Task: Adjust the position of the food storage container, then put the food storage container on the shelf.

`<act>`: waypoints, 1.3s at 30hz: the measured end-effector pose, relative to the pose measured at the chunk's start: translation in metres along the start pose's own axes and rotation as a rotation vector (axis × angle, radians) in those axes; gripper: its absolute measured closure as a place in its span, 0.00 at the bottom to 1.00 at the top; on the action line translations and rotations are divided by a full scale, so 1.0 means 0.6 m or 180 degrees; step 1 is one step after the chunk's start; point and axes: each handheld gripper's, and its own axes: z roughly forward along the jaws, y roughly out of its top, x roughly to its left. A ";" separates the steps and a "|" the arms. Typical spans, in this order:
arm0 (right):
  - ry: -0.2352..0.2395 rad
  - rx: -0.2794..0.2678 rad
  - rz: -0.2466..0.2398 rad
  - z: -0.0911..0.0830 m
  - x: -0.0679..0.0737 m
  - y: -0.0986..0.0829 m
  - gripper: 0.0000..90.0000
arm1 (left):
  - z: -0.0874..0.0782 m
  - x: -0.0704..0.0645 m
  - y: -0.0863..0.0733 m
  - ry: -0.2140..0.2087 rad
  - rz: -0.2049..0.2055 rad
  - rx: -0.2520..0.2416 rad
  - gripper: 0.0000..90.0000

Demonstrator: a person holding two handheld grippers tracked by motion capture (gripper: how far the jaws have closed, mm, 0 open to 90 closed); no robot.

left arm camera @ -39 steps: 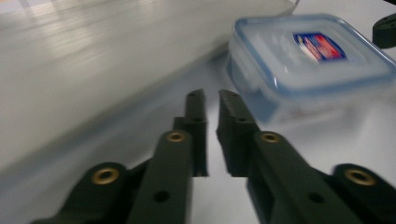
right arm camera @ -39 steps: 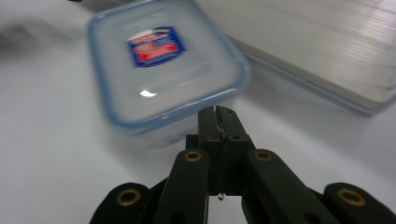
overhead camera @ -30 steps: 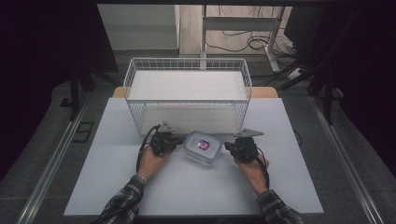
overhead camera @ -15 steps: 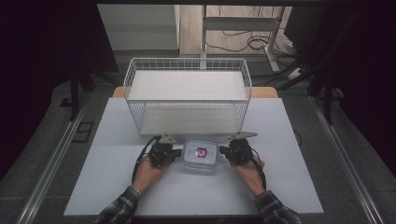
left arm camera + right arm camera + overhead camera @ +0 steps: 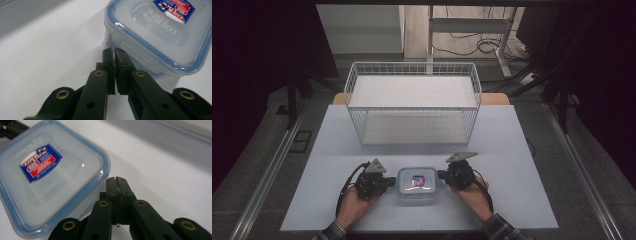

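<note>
Surface: white table (image 5: 512, 165), wire basket (image 5: 412, 107) at the back.
Container (image 5: 417, 185): lay near the front edge, between both grippers.
Left gripper (image 5: 114, 53): jaws together, tips against the container's side, seemingly touching.
Right gripper (image 5: 115, 181): jaws together, beside the opposite side.
Nearer: about equal.

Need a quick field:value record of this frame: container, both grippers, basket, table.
container: clear lidded box, blue seal, red-blue label, lid on, near table edge
left gripper: jaws shut, tips at the box's side latch
right gripper: jaws shut, tips beside the box's corner
grasp: neither holds the box
basket: white wire basket, behind the box
table: white top
</note>
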 end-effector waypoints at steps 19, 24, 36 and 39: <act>-0.0263 -0.0212 -0.0043 -0.054 -0.012 -0.012 0.38 | -0.046 0.004 -0.022 0.0227 -0.0074 -0.0237 0.30; -0.0217 -0.0292 -0.0046 -0.067 -0.008 -0.017 0.29 | -0.058 0.005 -0.019 0.0213 -0.0119 -0.0284 0.27; -0.0047 -0.0280 -0.0089 -0.071 0.029 -0.008 0.29 | -0.041 -0.018 0.011 -0.0114 -0.0081 -0.0430 0.20; 0.0052 -0.0266 -0.0083 -0.059 0.038 -0.003 0.27 | -0.024 -0.024 0.022 -0.0180 -0.0085 -0.0413 0.19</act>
